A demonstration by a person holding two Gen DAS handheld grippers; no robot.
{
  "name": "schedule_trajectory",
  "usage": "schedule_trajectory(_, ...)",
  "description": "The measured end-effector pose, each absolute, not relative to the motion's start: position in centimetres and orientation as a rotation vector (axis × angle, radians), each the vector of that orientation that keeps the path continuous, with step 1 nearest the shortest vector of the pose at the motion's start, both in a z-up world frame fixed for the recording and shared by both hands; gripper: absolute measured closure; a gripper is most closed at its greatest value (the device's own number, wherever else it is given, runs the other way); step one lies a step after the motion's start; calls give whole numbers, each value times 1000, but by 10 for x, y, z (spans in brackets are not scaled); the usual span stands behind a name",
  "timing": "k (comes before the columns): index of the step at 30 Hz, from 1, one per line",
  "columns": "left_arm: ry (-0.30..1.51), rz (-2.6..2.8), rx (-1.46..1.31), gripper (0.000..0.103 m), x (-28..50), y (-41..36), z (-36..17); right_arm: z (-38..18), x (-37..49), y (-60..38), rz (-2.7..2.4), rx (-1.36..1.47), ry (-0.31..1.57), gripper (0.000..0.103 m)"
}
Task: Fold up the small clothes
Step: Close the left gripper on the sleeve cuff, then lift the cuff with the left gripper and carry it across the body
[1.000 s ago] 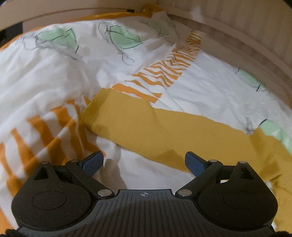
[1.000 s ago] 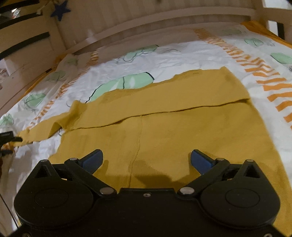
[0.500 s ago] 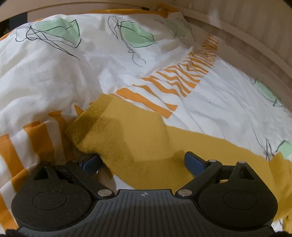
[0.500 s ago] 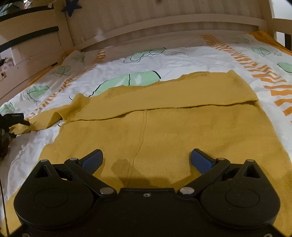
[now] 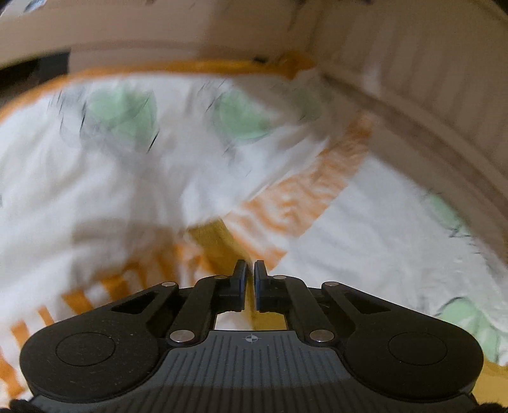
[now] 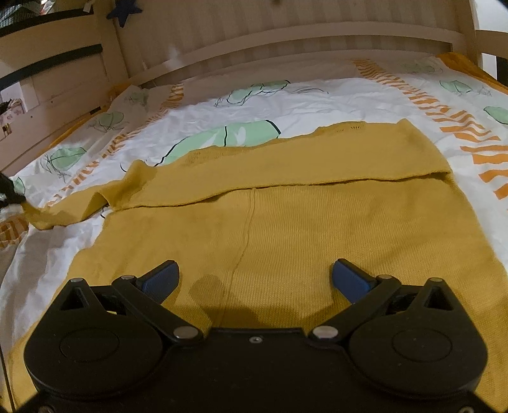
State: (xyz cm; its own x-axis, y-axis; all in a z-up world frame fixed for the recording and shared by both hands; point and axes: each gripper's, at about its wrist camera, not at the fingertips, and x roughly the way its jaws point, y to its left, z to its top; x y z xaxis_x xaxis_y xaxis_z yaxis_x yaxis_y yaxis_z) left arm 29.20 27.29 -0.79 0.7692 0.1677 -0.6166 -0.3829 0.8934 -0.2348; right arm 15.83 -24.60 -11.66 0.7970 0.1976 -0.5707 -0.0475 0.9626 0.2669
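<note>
A mustard-yellow knit sweater (image 6: 285, 222) lies flat on the bed, its far part folded over toward me. One sleeve (image 6: 73, 206) stretches out to the left. My left gripper (image 5: 250, 270) is shut on the end of that sleeve (image 5: 216, 241); the left wrist view is blurred by motion. The left gripper also shows as a dark shape at the left edge of the right wrist view (image 6: 8, 190). My right gripper (image 6: 255, 279) is open and empty, low over the near part of the sweater.
The bed sheet (image 6: 317, 101) is white with green leaf prints and orange stripes. A pale wooden slatted bed frame (image 6: 285, 35) runs along the far side, with rails at the left (image 6: 54, 82). A dark star (image 6: 123, 9) hangs at the top left.
My left gripper has closed on the sleeve end and is moving, which blurs its view. My right gripper stays open and has shifted only slightly over the sweater.
</note>
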Motion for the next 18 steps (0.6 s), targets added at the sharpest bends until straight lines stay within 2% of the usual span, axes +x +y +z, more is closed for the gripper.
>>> schedule_trajectory(8, 496, 121, -266, 98, 287, 200, 95, -93, 162, -267, 150, 348, 648, 1)
schedule_trajectory(11, 482, 74, -277, 97, 288, 184, 106, -79, 160, -278, 144, 382, 618, 1)
schedule_trajectory(14, 504, 81, -253, 96, 288, 178, 94, -68, 157, -286, 150, 397, 590, 1)
schedule_trajectory(16, 530, 105, -239, 82, 289, 182, 77, -66, 155, -288, 151, 398, 582, 1)
schedule_trajectory(17, 544, 123, -234, 69, 289, 186, 68, -67, 155, -288, 150, 393, 580, 1)
schedule_trajectory(18, 559, 148, -230, 66, 289, 191, 56, -68, 154, -287, 148, 387, 578, 1)
